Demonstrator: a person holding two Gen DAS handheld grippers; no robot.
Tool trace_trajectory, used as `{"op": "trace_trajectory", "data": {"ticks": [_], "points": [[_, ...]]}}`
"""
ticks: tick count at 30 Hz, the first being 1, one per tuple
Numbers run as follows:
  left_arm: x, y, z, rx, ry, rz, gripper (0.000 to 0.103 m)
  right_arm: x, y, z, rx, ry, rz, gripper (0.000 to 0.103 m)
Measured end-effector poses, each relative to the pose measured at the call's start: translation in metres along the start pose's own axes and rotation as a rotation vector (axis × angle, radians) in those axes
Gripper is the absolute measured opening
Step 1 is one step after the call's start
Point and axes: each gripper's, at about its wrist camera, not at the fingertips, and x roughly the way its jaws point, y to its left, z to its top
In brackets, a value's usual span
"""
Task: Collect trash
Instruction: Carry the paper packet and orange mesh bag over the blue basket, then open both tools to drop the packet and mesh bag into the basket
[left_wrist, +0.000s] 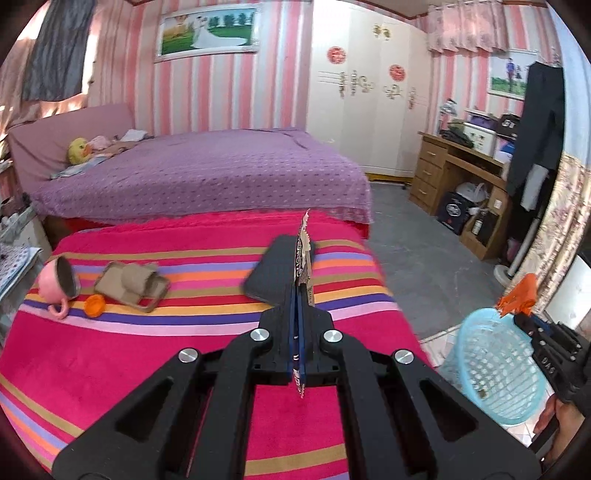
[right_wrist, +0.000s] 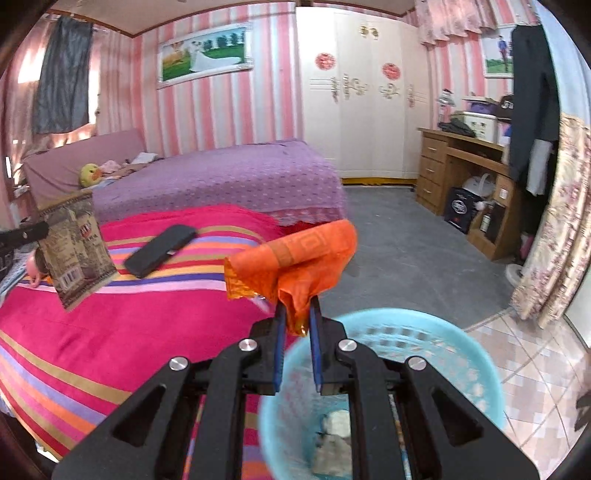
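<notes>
The left gripper (left_wrist: 300, 291) is clenched edge-on around a flat printed paper packet (left_wrist: 303, 254) with a torn, ragged top, holding it above the striped blanket (left_wrist: 147, 350); the right gripper (right_wrist: 297, 314) is clamped on a crumpled orange plastic wrapper (right_wrist: 295, 258) and hangs just over the near rim of the pale blue basket (right_wrist: 461, 354), which stands on the floor beside the bed and already holds some pale scraps. The likely slip here is the wrapper: it is thin, glossy and bunched, pinched only by its lower tail, so on release it may cling to the blue pads or drift sideways and land on the tiles rather than inside. The packet is stiff but light, and gripped by one thin edge it could twist or flutter out on the way over, since it is well short of the basket. The basket's lattice wall looks flimsy, so a knock from either gripper might tip it. Left on the plush, fuzzy blanket are a squashed brown cardboard box (left_wrist: 131, 288), a small orange cap (left_wrist: 95, 305) and a smooth pink mug (left_wrist: 59, 286) on its side, plus a matte black phone (right_wrist: 160, 251) that should not be swept up as trash.
</notes>
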Motion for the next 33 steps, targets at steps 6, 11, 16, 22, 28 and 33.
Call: {"op": "trace_trajectory", "data": {"ticks": [6,11,16,22,28,33], "points": [[0.002,-0.055,-0.004,0.060,-0.007,-0.068,0.000,0.000,-0.048,-0.010,0.024,0.030,-0.066,0.012],[0.013,-0.103,-0.013,0.064,0.020,-0.143,0.000,-0.002,-0.086,-0.021,0.052,0.049,-0.116,0.012],[0.027,-0.147,-0.025,0.066,0.056,-0.203,0.000,-0.004,-0.122,-0.031,0.106,0.053,-0.147,0.012],[0.042,-0.198,-0.041,0.109,0.083,-0.256,0.000,-0.004,-0.144,-0.040,0.139,0.058,-0.169,0.012],[0.062,-0.230,-0.067,0.151,0.130,-0.267,0.000,-0.001,-0.157,-0.053,0.176,0.065,-0.156,0.012],[0.087,-0.238,-0.083,0.169,0.177,-0.256,0.001,0.008,-0.159,-0.057,0.167,0.081,-0.146,0.012]]}}
